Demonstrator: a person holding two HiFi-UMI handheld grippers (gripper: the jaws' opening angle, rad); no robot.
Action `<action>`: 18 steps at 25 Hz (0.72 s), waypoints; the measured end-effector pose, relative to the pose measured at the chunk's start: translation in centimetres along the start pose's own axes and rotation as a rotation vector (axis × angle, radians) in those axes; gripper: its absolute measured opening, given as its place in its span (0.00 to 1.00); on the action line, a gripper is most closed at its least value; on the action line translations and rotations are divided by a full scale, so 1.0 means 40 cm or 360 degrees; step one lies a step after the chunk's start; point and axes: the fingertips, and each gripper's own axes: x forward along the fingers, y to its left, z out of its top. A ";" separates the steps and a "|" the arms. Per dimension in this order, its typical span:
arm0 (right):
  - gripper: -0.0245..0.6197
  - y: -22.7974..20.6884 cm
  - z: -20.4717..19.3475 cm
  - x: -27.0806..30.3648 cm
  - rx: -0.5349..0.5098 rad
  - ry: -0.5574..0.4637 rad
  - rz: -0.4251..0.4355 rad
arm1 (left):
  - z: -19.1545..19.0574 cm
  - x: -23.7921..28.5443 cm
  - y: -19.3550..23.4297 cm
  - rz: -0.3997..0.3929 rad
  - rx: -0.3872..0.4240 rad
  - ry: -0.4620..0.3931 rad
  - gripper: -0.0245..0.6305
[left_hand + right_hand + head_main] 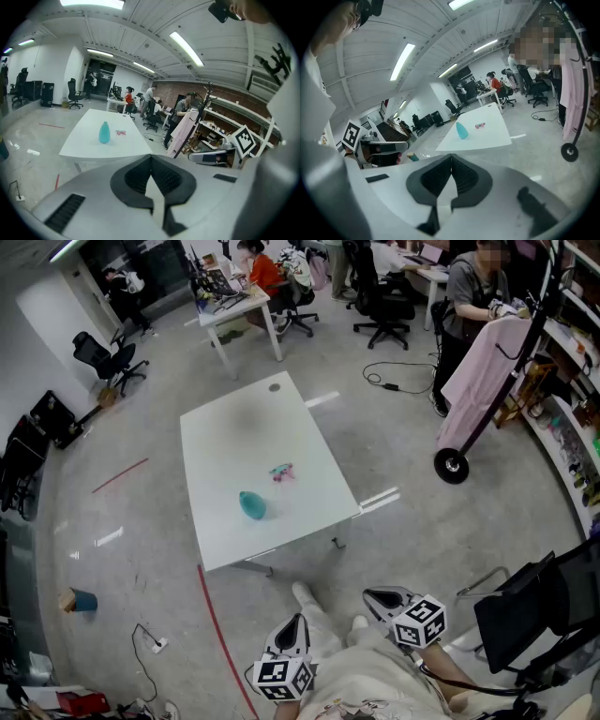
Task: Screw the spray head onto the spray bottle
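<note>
A teal spray bottle [251, 505] stands on the white table [225, 446], with the small pink and teal spray head [281, 472] lying a little to its right. Both show far off in the left gripper view, bottle [104, 132] and spray head [120, 133], and in the right gripper view, bottle [461, 131] and spray head [480, 125]. My left gripper [293, 626] and right gripper [377, 598] are held close to my body, well short of the table. Both are shut and empty, left gripper [151, 159] and right gripper [451, 157].
A red tape line [220, 634] runs on the floor beside the table. A black chair [534, 615] stands at my right. A person with a pink garment on a wheeled rack [487, 371] is at the far right. Desks and office chairs [380, 296] fill the back.
</note>
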 end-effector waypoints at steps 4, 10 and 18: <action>0.05 -0.098 0.195 0.132 -0.0093 -0.0111 -0.0063 | 0.192 0.185 0.127 -0.0016 0.0060 -0.0166 0.05; 0.05 -0.093 0.499 0.530 -0.0116 -0.0027 -0.0119 | 0.482 0.397 0.517 -0.0032 0.0025 -0.0249 0.05; 0.05 -0.133 0.704 0.777 -0.0069 -0.0068 -0.0196 | 0.570 0.626 0.771 -0.0087 0.0329 -0.0195 0.36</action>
